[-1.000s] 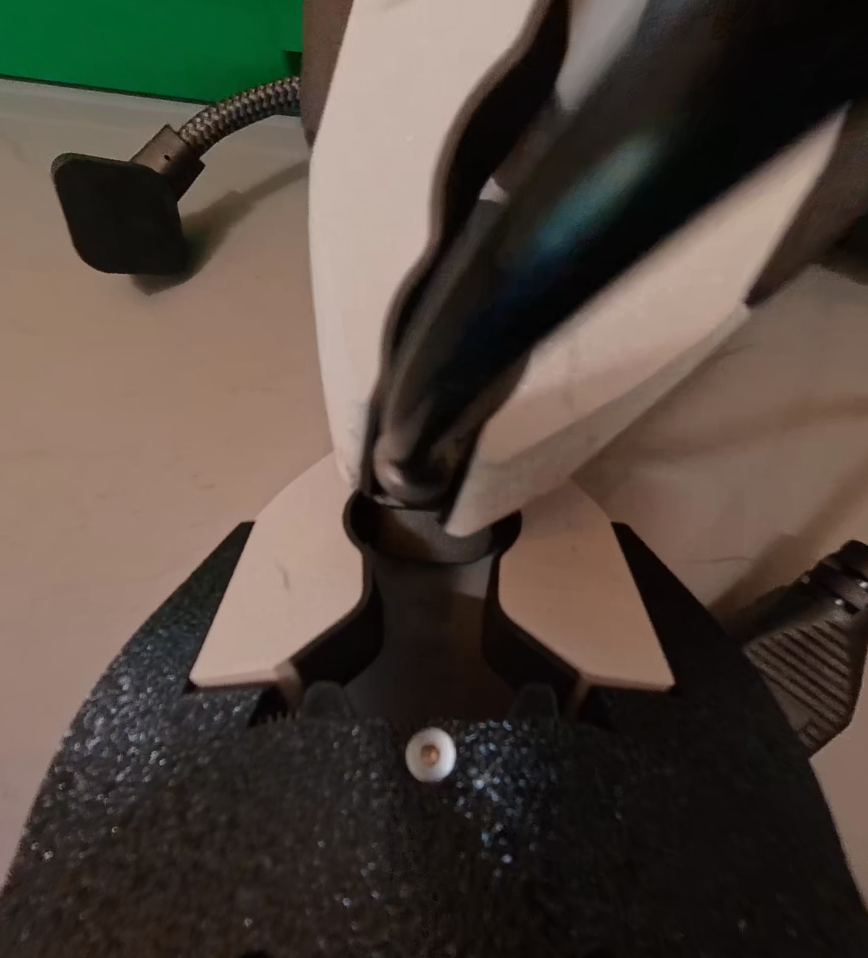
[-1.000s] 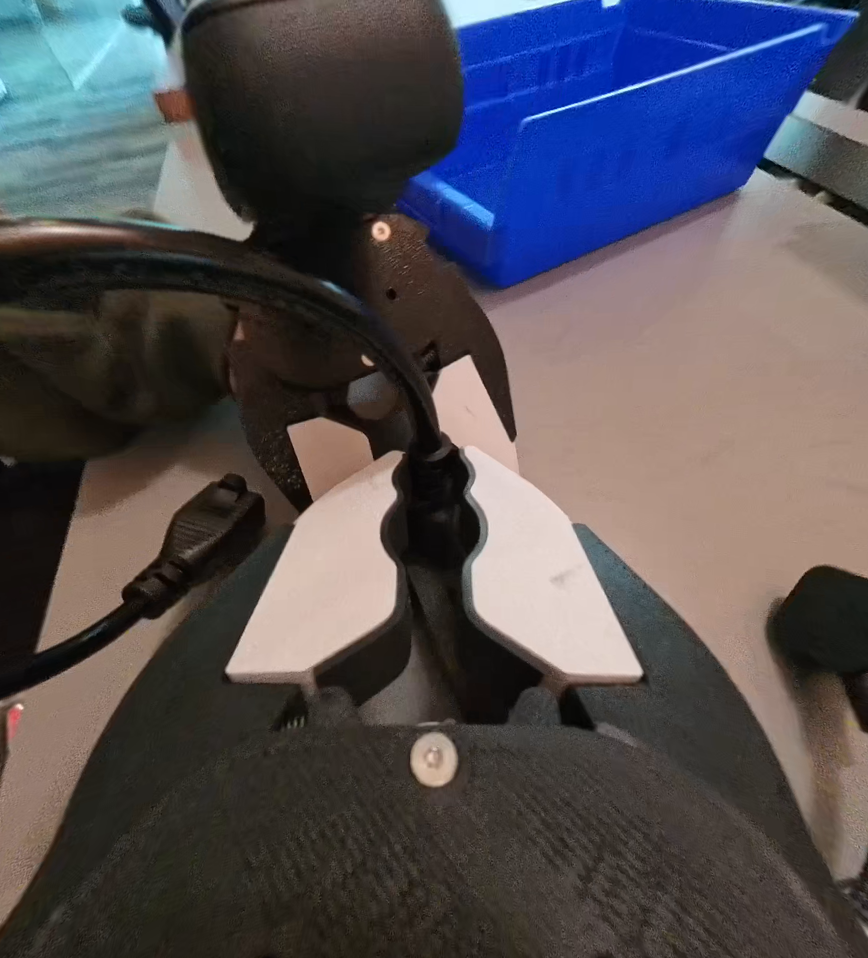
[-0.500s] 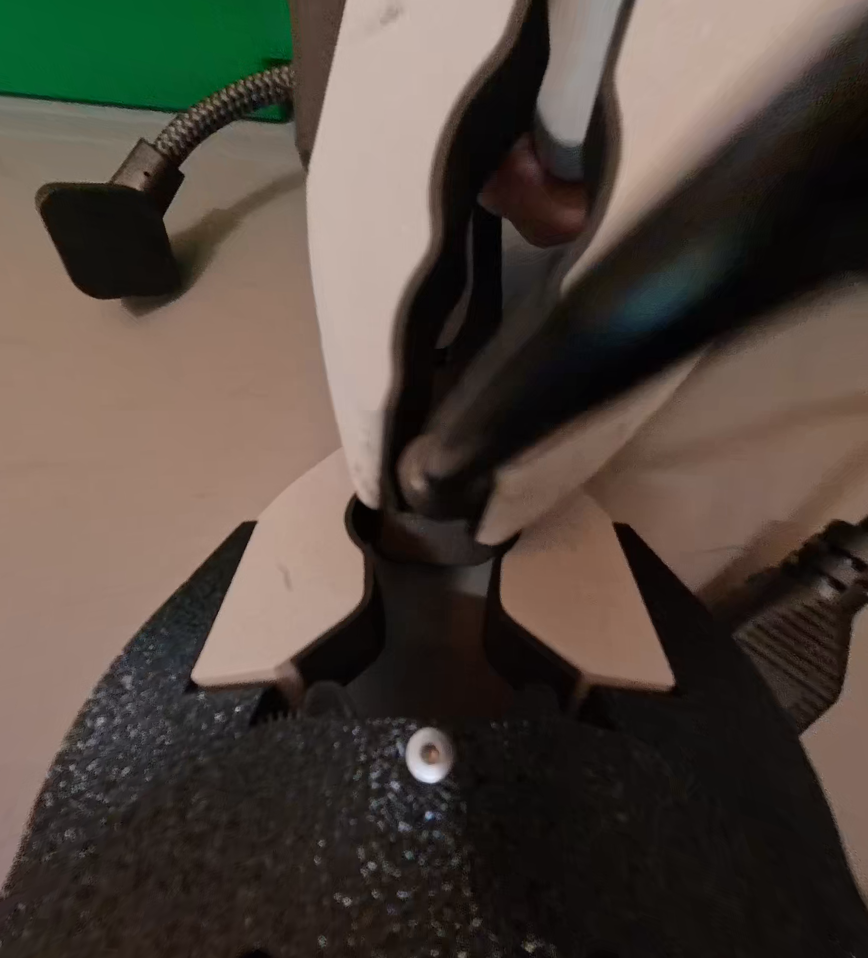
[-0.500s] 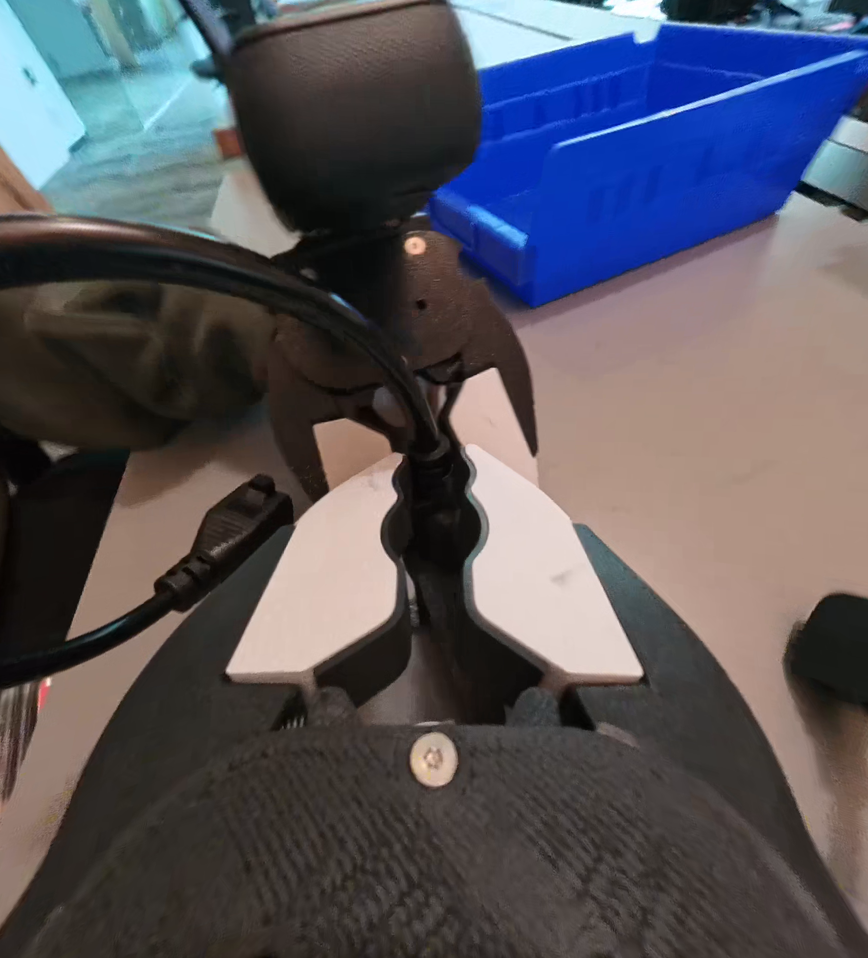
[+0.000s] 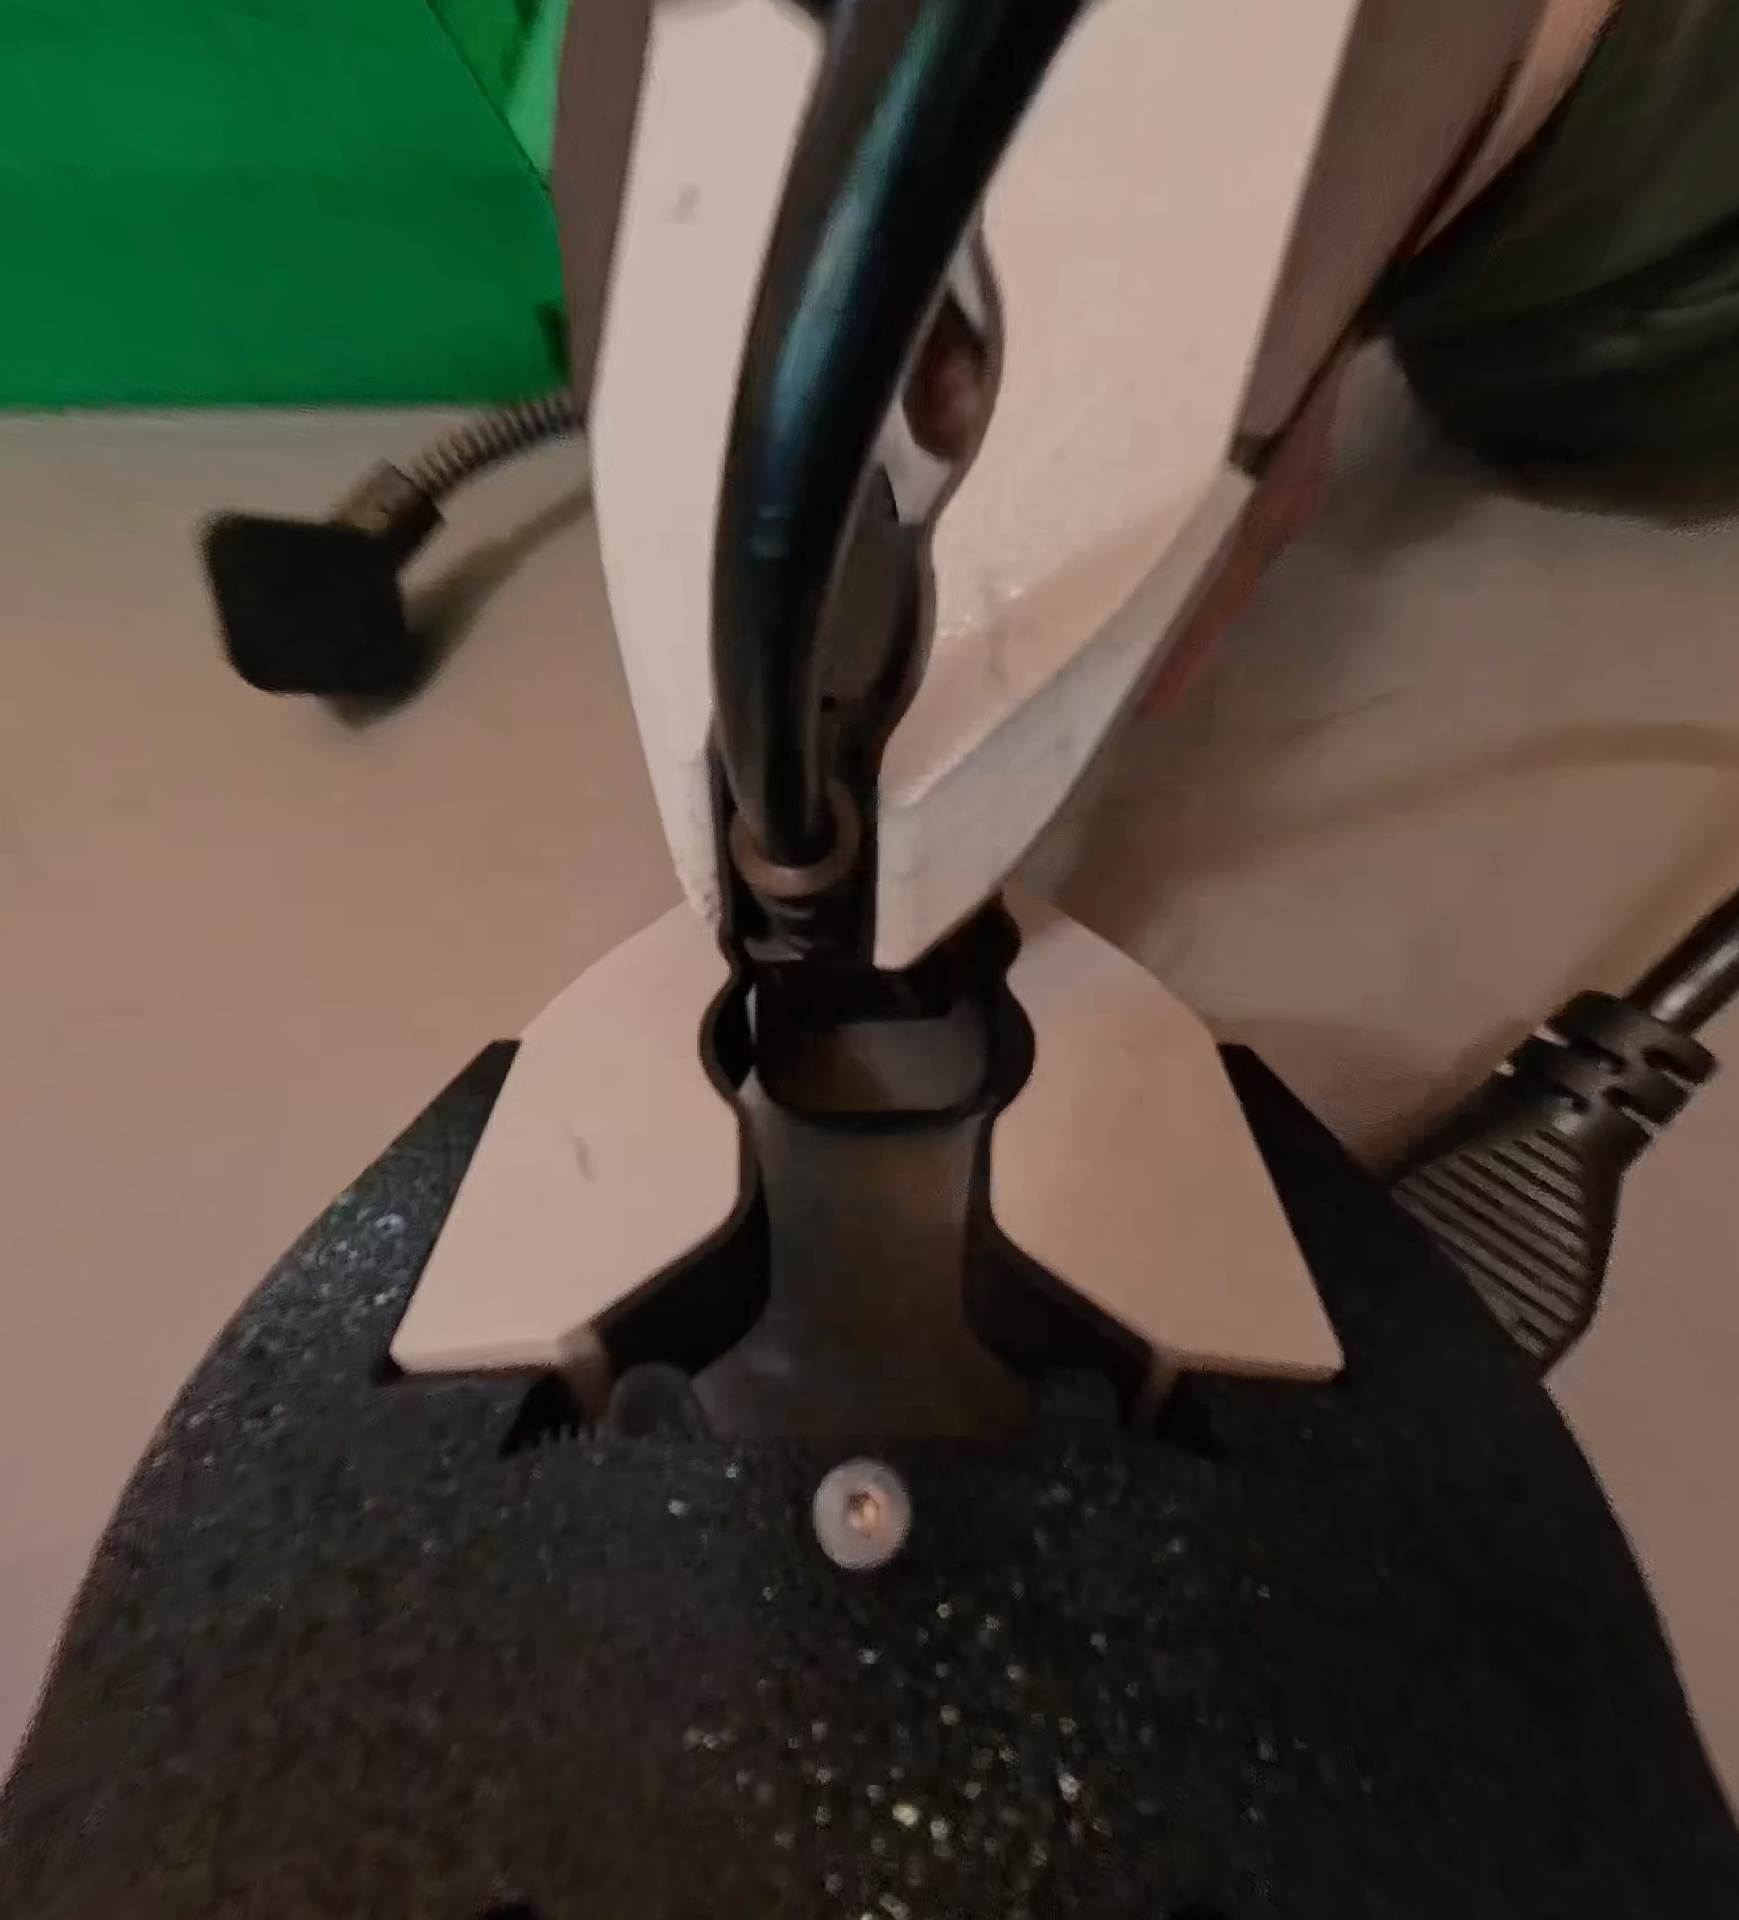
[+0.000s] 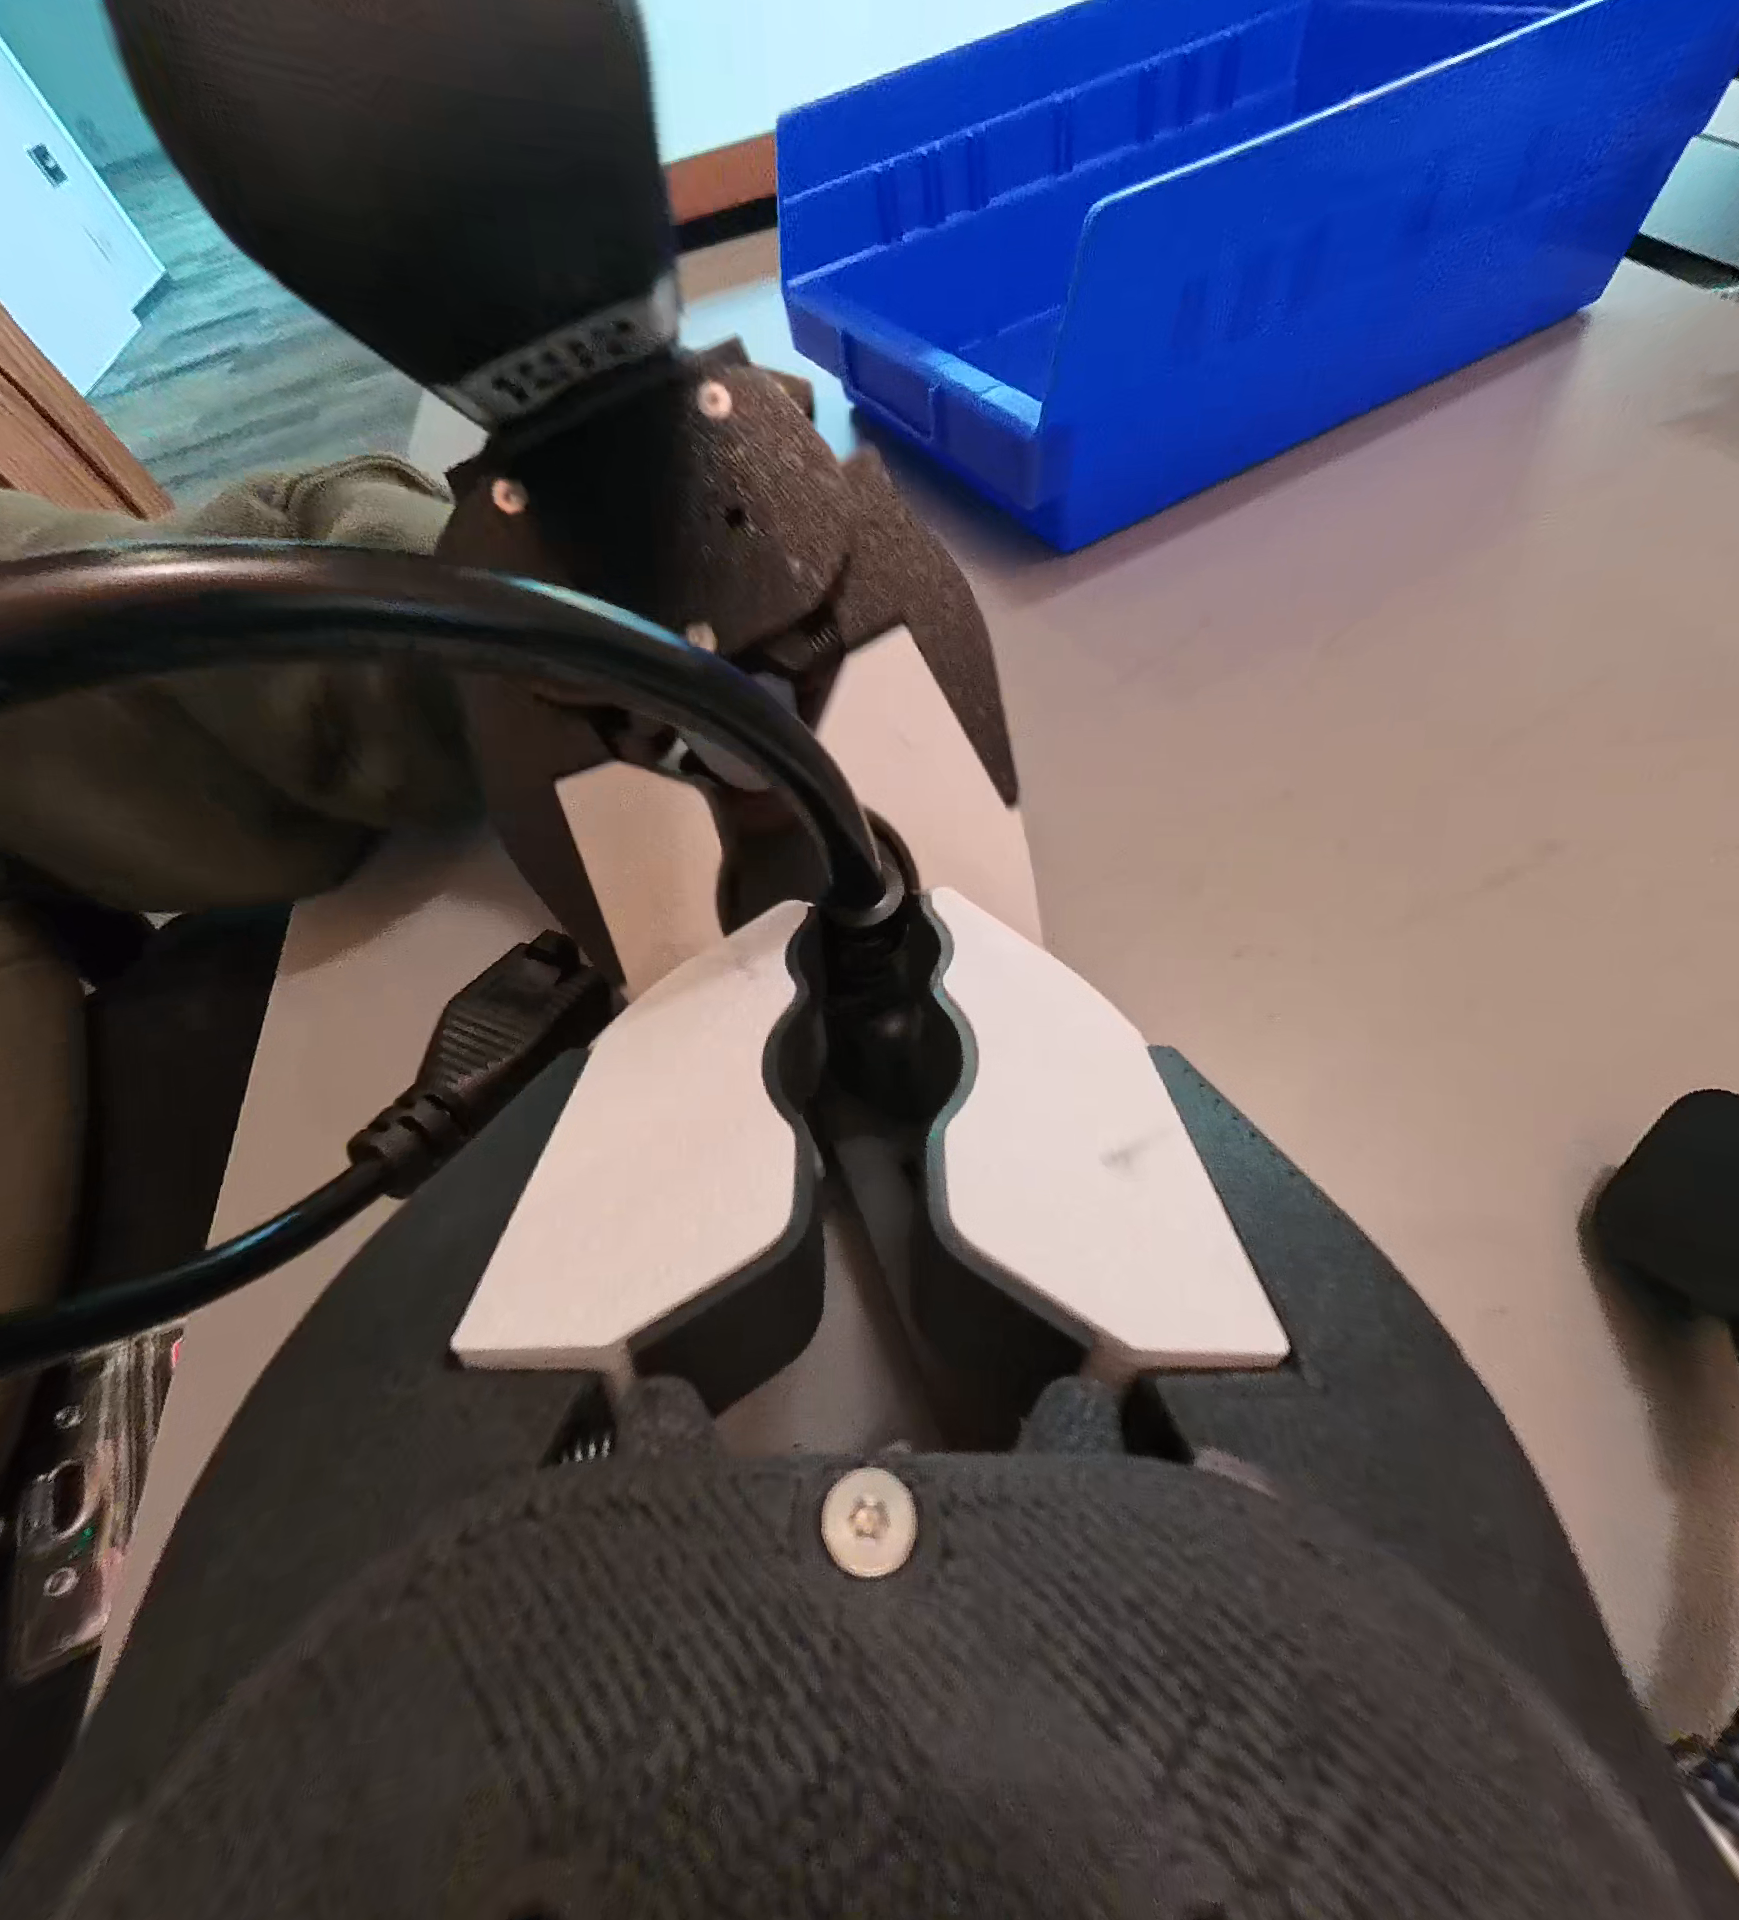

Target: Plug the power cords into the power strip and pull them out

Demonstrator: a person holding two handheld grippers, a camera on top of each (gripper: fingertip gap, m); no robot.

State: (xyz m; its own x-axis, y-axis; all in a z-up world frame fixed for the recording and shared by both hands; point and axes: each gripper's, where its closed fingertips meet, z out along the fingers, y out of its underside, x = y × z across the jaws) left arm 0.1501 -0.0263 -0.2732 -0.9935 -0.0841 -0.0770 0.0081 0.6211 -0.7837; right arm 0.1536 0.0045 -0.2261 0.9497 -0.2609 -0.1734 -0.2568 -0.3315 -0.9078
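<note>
My left gripper (image 5: 865,997) is shut on a dark grey connector body (image 5: 865,1081) held between its white fingertips. My right gripper (image 6: 870,935) is shut on the ribbed end of a black power cord (image 6: 377,603), which arcs off to the left. The two grippers meet tip to tip above the table. In the left wrist view the right gripper's white fingers (image 5: 1083,499) come down from the top around the cord (image 5: 813,436). In the right wrist view the left gripper's black body (image 6: 699,520) faces me. No power strip shows in either view.
A second black ribbed plug lies on the table (image 5: 1530,1174), and it also shows in the right wrist view (image 6: 491,1039). A black square plug on a braided cable (image 5: 309,613) (image 6: 1717,1216) lies nearby. A blue bin (image 6: 1208,260) stands behind. An olive sleeve (image 6: 169,675) is at left.
The right gripper has swung round, so the cord now runs upward instead of to the right in the left wrist view. Both grippers stay clamped and tip to tip.
</note>
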